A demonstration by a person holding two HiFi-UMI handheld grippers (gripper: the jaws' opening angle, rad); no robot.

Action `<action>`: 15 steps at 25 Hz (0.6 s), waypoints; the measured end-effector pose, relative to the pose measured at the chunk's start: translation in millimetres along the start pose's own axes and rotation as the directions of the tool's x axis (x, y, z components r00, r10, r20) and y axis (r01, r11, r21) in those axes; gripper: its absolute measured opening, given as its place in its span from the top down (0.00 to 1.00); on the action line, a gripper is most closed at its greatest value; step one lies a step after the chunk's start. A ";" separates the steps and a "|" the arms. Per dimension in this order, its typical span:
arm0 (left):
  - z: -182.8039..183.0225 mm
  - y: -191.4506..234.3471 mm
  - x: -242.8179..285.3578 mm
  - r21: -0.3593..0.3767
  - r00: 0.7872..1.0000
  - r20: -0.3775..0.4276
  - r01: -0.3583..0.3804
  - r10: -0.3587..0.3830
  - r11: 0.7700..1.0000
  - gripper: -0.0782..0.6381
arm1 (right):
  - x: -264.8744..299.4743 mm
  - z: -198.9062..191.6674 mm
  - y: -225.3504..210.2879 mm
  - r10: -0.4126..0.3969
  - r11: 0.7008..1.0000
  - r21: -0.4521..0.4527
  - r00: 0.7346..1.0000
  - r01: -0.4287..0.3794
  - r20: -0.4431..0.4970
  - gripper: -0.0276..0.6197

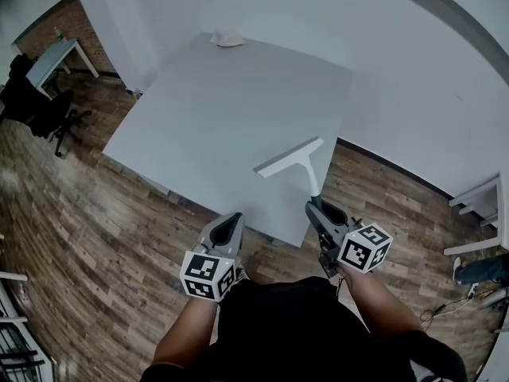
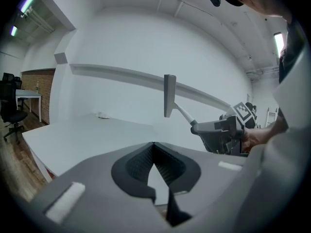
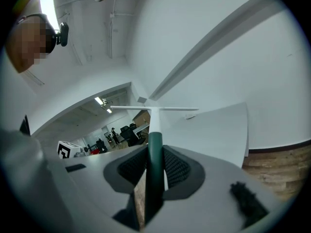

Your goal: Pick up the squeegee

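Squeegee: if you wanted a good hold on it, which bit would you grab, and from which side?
Grip the squeegee by its dark green handle, coming from the free end, in line with the shaft. The handle is slim and straight, so it fits between the jaws, while the blade sits crosswise at the far end. The right gripper holds it this way.

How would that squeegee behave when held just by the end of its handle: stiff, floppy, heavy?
Probably stiff: the squeegee juts straight out from the right gripper without sagging. It is likely light, since its stem and blade look thin. It might twist in the fingers, as the wide blade sits far from the grip.
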State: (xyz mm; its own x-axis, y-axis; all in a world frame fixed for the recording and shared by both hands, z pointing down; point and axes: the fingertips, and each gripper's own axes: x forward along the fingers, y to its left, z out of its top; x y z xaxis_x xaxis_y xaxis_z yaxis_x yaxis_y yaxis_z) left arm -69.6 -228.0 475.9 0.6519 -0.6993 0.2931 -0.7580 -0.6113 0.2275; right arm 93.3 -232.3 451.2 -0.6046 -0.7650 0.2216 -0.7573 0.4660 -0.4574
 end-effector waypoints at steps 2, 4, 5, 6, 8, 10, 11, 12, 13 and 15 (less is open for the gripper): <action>-3.9 -19.1 1.5 -0.005 1.000 -0.001 -0.013 0.013 1.000 0.88 | -14.1 -1.0 -3.3 0.019 1.000 -0.006 1.000 -0.019 -0.001 0.80; -7.3 -37.9 1.4 -0.010 1.000 -0.002 -0.024 0.024 1.000 0.88 | -28.9 -0.6 -6.0 0.037 0.999 -0.012 0.999 -0.037 0.002 0.80; -8.8 -47.3 1.2 -0.008 1.000 -0.002 -0.029 0.029 1.000 0.88 | -37.0 -0.1 -7.7 0.044 0.999 -0.014 0.999 -0.044 0.005 0.80; -10.3 -56.3 1.1 -0.005 0.999 -0.002 -0.034 0.034 0.999 0.88 | -45.2 0.1 -9.4 0.052 0.999 -0.014 0.999 -0.052 0.009 0.80; -13.4 -72.7 0.1 0.001 0.999 0.001 -0.048 0.048 0.999 0.88 | -60.6 -0.8 -12.3 0.067 0.998 -0.017 0.998 -0.066 0.015 0.80; -15.4 -85.0 -1.8 0.002 0.998 0.007 -0.063 0.063 0.998 0.88 | -71.4 -2.1 -13.0 0.085 0.996 -0.022 0.996 -0.085 0.016 0.80; -15.9 -89.6 -2.8 0.003 0.997 0.010 -0.070 0.070 0.998 0.88 | -75.1 -2.4 -12.3 0.095 0.995 -0.026 0.995 -0.094 0.016 0.80; -16.8 -94.4 -4.2 0.004 0.997 0.013 -0.078 0.078 0.997 0.88 | -78.9 -3.0 -11.3 0.104 0.994 -0.032 0.994 -0.104 0.016 0.80; -18.2 -100.2 -6.3 0.004 0.996 0.015 -0.086 0.086 0.996 0.88 | -83.7 -4.1 -10.2 0.113 0.993 -0.039 0.993 -0.113 0.014 0.80; -22.4 -113.0 -12.5 0.000 0.994 0.015 -0.106 0.106 0.994 0.88 | -94.2 -7.6 -8.0 0.130 0.990 -0.049 0.992 -0.129 0.006 0.80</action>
State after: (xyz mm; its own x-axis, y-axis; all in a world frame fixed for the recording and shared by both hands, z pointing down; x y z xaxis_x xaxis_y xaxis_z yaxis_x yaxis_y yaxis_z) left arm 7.4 -141.8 467.3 0.5681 -0.7655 0.3020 -0.8229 -0.5335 0.1956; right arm 154.4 -160.6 440.5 -0.6965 -0.7005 0.1554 -0.6839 0.5824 -0.4394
